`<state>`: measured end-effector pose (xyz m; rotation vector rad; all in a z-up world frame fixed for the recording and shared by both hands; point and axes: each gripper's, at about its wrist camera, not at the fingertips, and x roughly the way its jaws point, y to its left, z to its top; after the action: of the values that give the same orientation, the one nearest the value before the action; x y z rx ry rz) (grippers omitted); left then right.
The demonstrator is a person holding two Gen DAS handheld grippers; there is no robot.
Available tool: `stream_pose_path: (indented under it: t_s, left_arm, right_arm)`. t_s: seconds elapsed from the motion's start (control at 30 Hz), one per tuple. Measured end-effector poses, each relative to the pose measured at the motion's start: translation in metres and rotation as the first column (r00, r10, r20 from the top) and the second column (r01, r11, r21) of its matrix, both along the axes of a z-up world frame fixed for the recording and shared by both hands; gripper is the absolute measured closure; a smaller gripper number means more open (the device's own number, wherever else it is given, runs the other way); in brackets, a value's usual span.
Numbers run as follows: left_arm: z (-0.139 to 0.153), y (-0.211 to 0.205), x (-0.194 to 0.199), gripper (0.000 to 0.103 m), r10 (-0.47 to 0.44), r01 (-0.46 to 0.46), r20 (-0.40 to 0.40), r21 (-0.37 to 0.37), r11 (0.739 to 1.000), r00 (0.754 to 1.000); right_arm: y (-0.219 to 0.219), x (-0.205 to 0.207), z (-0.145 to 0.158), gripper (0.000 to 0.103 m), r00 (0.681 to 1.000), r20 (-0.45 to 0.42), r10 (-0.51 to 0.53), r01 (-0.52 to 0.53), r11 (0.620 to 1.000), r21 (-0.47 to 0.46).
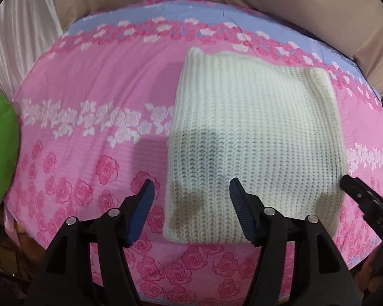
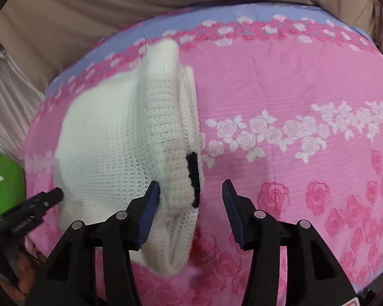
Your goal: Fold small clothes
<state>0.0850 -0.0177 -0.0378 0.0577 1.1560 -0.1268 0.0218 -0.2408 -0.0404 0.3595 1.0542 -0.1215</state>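
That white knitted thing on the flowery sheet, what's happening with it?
A person is folding a white knitted sweater with a hand-held gripper in each hand. It lies folded into a thick bundle on a pink rose-patterned sheet. The left gripper and the right gripper both hover open over its near edge, and neither is pinching it. A green cloth sits off to the side.
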Motion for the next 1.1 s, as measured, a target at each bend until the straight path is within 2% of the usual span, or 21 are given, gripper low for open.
stream_pose_path:
  t_s: [0.1,0.23,0.43,0.5,0.67,0.87,1.1]
  left_arm:
    - [0.012,-0.005,-0.011,0.035,-0.009,0.007,0.060,0.031,1.000,0.998]
    - [0.027,-0.013,-0.030,0.019,-0.035,0.026,0.148,0.060,0.998,0.988]
    - [0.035,-0.023,-0.042,0.015,-0.054,0.033,0.228,0.096,0.995,0.972]
    - [0.036,-0.025,-0.046,0.014,-0.056,0.031,0.249,0.102,0.994,0.967]
    - [0.037,-0.029,-0.056,0.011,-0.056,0.033,0.275,0.087,0.996,0.960]
    - [0.040,-0.038,-0.067,0.011,-0.083,0.052,0.302,0.110,0.993,0.950]
    - [0.041,-0.036,-0.071,0.011,-0.063,0.032,0.302,0.106,0.994,0.951]
  right_arm:
    - [0.010,-0.018,0.026,0.052,0.998,0.055,0.003,0.001,0.998,-0.058]
    - [0.019,-0.027,0.027,0.051,0.998,0.056,-0.009,0.014,0.996,-0.084]
    - [0.028,-0.039,0.029,0.051,0.996,0.043,-0.078,0.083,0.987,-0.134]
    - [0.027,-0.041,0.031,0.048,0.994,0.050,-0.094,0.100,0.983,-0.153]
    - [0.036,-0.047,0.037,0.044,0.994,0.071,-0.080,0.092,0.980,-0.177]
    - [0.045,-0.053,0.043,0.043,0.994,0.089,-0.063,0.080,0.977,-0.199]
    - [0.050,-0.058,0.044,0.043,0.994,0.090,-0.061,0.079,0.976,-0.204]
